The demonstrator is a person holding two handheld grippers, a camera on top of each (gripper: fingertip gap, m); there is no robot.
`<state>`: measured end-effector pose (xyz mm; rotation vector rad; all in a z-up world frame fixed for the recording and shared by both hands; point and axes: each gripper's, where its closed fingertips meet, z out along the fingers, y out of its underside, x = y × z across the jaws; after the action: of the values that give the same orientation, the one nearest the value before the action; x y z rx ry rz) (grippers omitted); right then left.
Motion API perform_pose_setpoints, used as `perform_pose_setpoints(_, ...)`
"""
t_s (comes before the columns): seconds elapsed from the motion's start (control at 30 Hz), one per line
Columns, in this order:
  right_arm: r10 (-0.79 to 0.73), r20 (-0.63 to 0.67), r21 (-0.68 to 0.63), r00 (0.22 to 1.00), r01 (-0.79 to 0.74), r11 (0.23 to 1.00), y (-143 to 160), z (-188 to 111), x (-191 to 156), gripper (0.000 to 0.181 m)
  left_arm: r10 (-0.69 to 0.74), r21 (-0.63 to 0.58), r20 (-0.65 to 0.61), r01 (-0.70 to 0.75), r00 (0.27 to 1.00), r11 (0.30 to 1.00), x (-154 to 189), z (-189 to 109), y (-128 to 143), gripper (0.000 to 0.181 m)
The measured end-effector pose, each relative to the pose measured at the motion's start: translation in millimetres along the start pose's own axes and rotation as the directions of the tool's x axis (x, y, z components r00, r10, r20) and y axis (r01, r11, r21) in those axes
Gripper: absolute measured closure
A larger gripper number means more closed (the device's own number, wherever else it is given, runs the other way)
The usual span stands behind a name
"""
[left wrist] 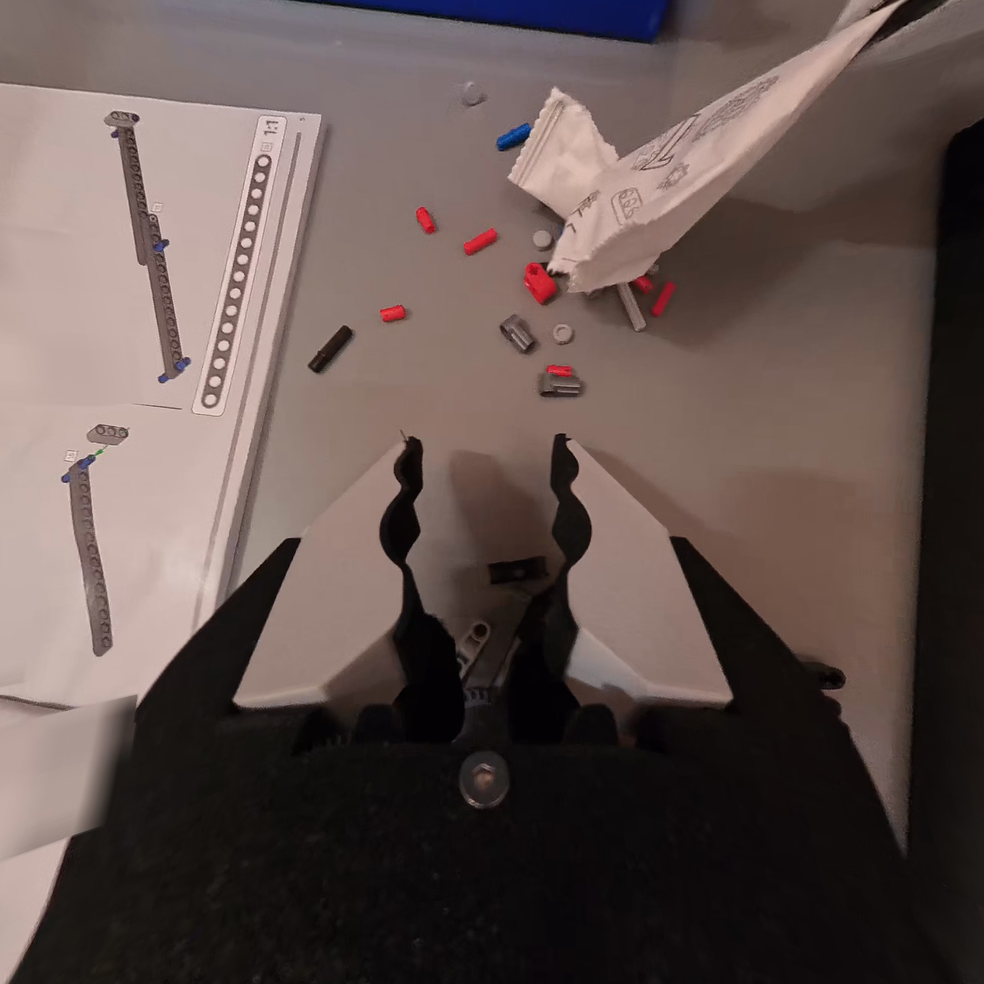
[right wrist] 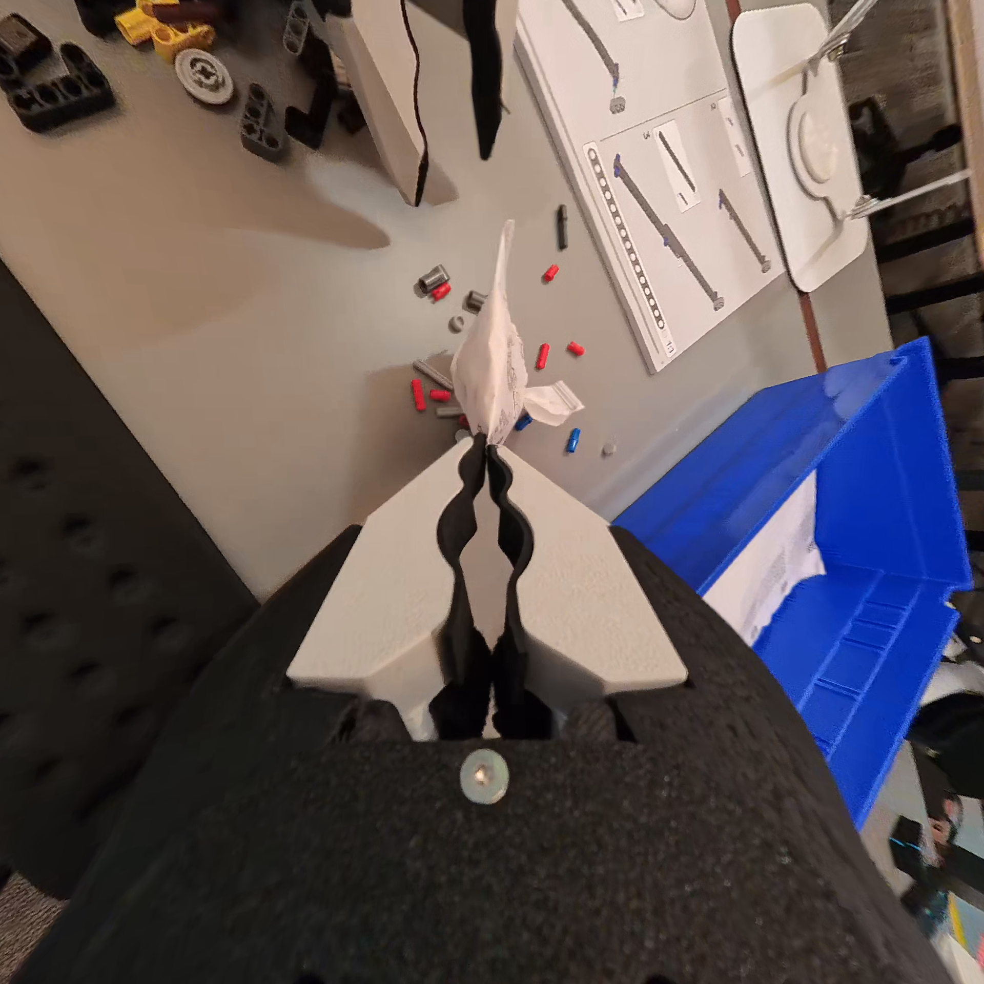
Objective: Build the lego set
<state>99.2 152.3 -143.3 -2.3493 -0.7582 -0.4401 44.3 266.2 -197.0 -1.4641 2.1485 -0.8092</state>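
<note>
A: Where are the Lego pieces?

B: Loose on the grey counter [left wrist: 745, 426]. In the left wrist view, small red pins [left wrist: 480, 241] are scattered from 11 to 1 o'clock ahead of the left claw [left wrist: 484, 442]. A black pin [left wrist: 330, 349] lies at 11 o'clock, grey connectors [left wrist: 517, 333] at 12 o'clock, and a blue pin [left wrist: 513, 136] farther off, beside the bag.

A: What bag?

B: A torn white paper bag [right wrist: 492, 372], printed with line drawings. The right claw [right wrist: 485, 446] is pinching its edge, fingertips pressed together on the paper. The bag hangs open end down over the pieces, near a grey axle [left wrist: 631, 306].

A: And the left claw?

B: Spread wide, holding nothing, hanging above the counter. Between its fingers a black piece [left wrist: 517, 570] and a light grey piece [left wrist: 474, 636] lie on the counter.

A: Anything farther out?

B: An open instruction booklet [left wrist: 80, 266] lies at 9 to 10 o'clock in the left view. In the right wrist view, a blue plastic bin [right wrist: 852, 532] with a sheet of paper inside sits at 3 o'clock. Black, grey and yellow larger parts [right wrist: 160, 32] lie at 11 o'clock.
</note>
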Motion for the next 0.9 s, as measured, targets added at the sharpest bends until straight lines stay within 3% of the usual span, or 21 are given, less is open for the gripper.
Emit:
perform_pose_setpoints(0.17,0.054,0.076,-0.022,0.996,-0.052,0.998,4.7,6.0,7.8,0.181,0.019,0.018,-0.096,-0.017,0.995,1.0,1.6,4.2,-5.9,0.122)
perform_pose_setpoints(0.27,0.078,0.122,-0.022,0.989,-0.076,0.997,2.6,6.3,10.7,0.181,0.066,0.073,-0.119,-0.058,0.991,0.996,12.8,3.8,-16.4,0.128)
perform_pose_setpoints(0.43,0.072,0.173,-0.049,0.982,-0.064,0.997,1.3,8.0,20.2,0.181,0.216,0.158,-0.051,-0.205,0.975,0.966,17.2,-2.9,-42.1,0.141)
perform_pose_setpoints(0.53,0.037,0.214,-0.084,0.976,-0.019,0.996,-0.5,9.9,24.5,0.181,0.269,0.166,-0.04,-0.259,0.962,0.952,13.5,-7.1,-58.1,0.141)
perform_pose_setpoints(0.67,-0.012,0.282,-0.146,0.959,0.056,0.988,-6.4,11.3,38.8,0.181,0.299,0.152,-0.118,-0.281,0.947,0.948,20.1,-4.2,-68.2,0.143)
perform_pose_setpoints(0.77,-0.028,0.384,-0.204,0.923,0.115,0.972,-11.9,7.8,44.2,0.181,0.348,0.144,-0.085,-0.334,0.934,0.931,15.2,-0.3,-72.9,0.155)
perform_pose_setpoints(0.9,-0.102,0.424,-0.25,0.9,0.225,0.942,-16.9,10.7,54.3,0.181,0.315,0.171,-0.112,-0.294,0.942,0.94,12.0,-0.4,-79.8,0.16)
